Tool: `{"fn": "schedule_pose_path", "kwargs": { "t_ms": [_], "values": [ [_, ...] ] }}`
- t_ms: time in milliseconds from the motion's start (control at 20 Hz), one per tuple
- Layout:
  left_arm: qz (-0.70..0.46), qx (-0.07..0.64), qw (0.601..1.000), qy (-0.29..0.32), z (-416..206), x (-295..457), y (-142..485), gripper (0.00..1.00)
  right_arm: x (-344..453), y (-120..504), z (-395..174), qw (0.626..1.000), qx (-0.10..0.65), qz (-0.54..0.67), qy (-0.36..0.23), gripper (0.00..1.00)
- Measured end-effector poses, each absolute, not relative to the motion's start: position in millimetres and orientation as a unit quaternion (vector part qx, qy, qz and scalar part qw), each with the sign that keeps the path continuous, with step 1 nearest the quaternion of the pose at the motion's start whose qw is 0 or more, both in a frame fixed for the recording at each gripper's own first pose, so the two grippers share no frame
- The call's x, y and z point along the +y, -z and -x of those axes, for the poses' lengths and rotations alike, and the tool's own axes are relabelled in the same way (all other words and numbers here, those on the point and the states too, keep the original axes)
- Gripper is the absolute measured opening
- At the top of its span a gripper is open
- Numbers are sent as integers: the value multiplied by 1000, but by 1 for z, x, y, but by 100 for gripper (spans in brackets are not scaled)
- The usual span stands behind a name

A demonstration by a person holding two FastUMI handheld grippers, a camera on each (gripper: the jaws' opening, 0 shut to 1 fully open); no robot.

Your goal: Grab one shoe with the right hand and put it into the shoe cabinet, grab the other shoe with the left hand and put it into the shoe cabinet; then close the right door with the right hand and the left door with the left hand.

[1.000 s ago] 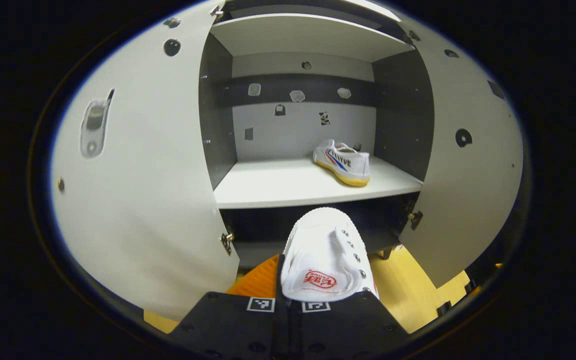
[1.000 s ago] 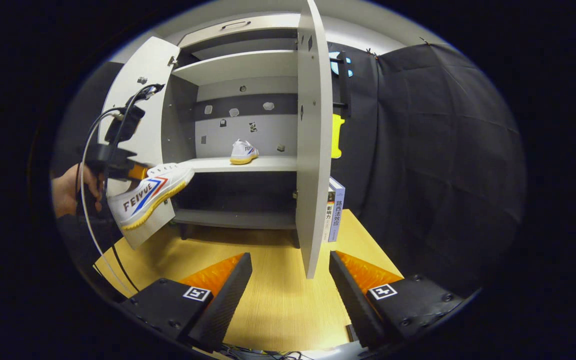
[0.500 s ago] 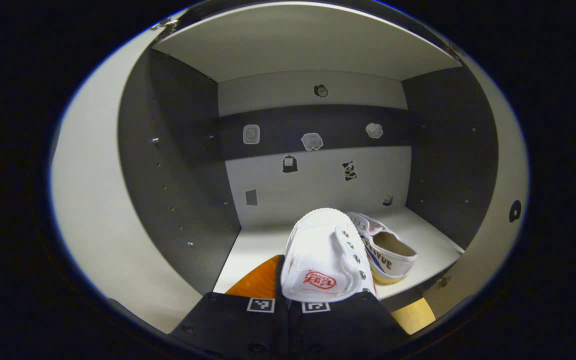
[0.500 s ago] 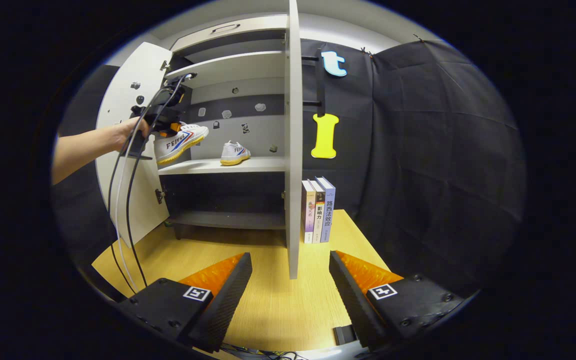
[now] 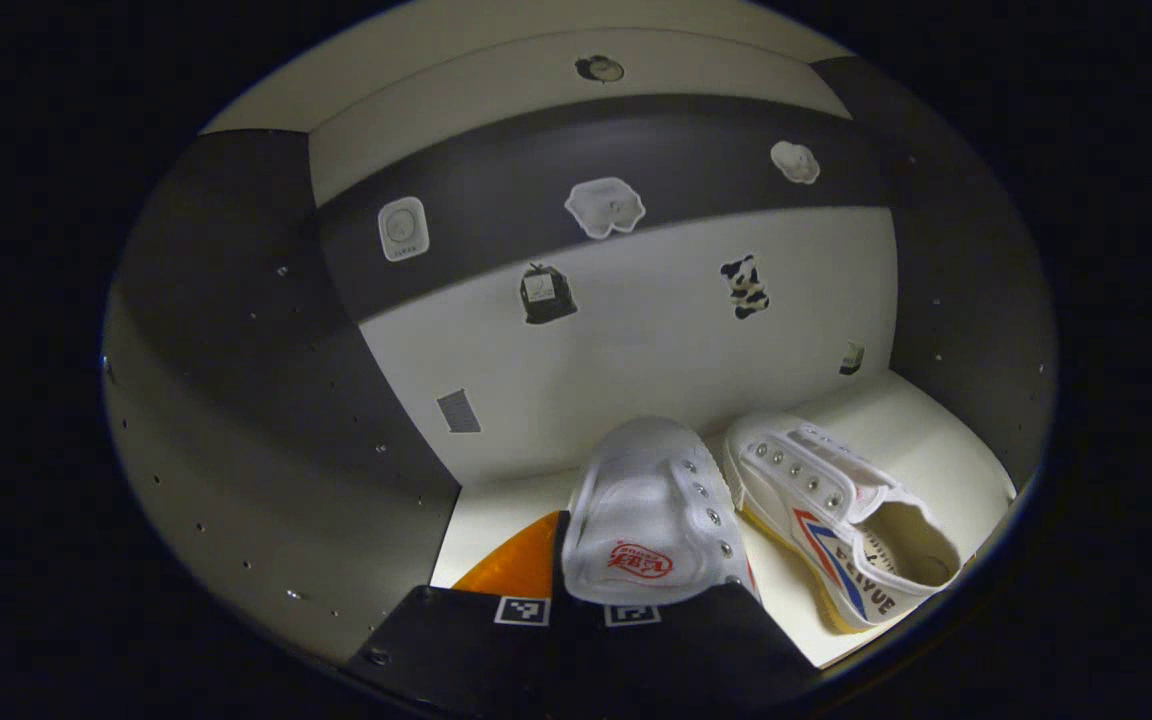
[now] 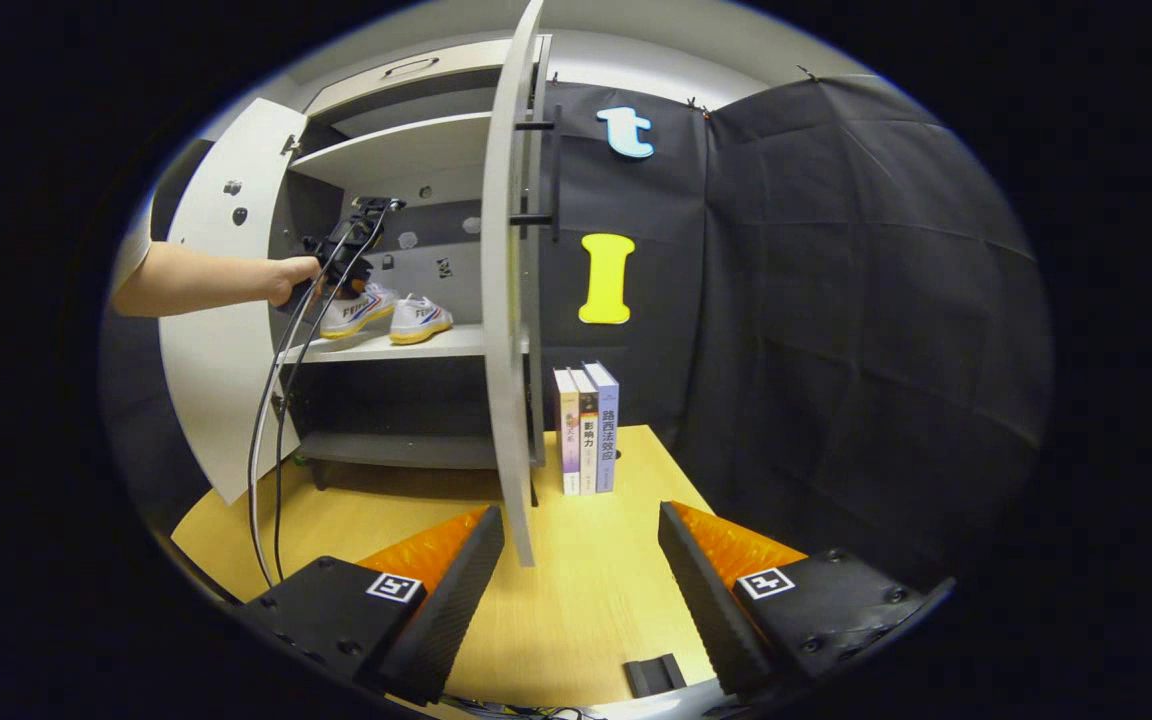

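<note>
Left gripper view: left claw (image 5: pixel 591 600) clamped on a white shoe (image 5: pixel 651 510) inside the shoe cabinet (image 5: pixel 636 340), second shoe (image 5: pixel 836 520) on the shelf at 3 o'clock. Right gripper view: right claw (image 6: pixel 581 600) spread wide over the tabletop (image 6: pixel 586 580), both doors open, books (image 6: pixel 586 430) at 12.

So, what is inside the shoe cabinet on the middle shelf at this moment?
Two shoes: one shoe lies free on the shelf, and the other shoe is held beside it by the left gripper. Whether its sole touches the shelf is hidden.
</note>
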State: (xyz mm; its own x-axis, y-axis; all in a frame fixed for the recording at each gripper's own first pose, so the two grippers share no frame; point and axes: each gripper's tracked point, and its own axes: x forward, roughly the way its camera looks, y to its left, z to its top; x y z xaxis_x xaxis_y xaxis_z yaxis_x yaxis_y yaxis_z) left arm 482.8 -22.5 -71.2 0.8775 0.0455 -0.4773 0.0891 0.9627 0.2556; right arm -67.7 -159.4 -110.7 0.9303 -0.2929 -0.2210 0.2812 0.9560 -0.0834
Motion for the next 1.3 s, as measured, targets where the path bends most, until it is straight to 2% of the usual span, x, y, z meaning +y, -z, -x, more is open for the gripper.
{"fn": "schedule_pose_path", "kwargs": {
  "t_ms": [250,350,400,450,650,750,800,1000,1200,1250,1300],
  "values": [
    [-131,280,951,-5,-488,-16,96,6,-179,113,63,979,116,2,167,99],
    [-128,291,948,-14,-486,-11,101,10,-181,114,61,979,115,1,167,99],
    [-129,292,948,-14,-485,-10,100,17,-181,112,60,980,114,3,165,99],
    [-126,288,949,-16,-481,-10,95,12,-181,112,59,980,112,6,163,99],
    [-95,257,962,1,-444,-15,65,50,-186,104,55,981,100,11,163,99],
    [-85,220,972,21,-414,-21,40,71,-193,97,55,982,91,9,167,99],
    [-86,201,975,29,-396,-22,27,86,-196,96,54,982,89,9,168,98],
    [-78,117,989,50,-317,-36,-21,96,-204,72,51,984,64,7,168,99],
    [-24,84,994,66,-239,-51,-24,96,-220,38,43,984,37,25,170,99],
    [-22,77,994,70,-222,-54,-21,100,-226,26,41,985,31,25,170,99],
    [-27,78,993,81,-206,-58,-13,96,-230,14,38,985,25,23,168,98]
  ]
}}
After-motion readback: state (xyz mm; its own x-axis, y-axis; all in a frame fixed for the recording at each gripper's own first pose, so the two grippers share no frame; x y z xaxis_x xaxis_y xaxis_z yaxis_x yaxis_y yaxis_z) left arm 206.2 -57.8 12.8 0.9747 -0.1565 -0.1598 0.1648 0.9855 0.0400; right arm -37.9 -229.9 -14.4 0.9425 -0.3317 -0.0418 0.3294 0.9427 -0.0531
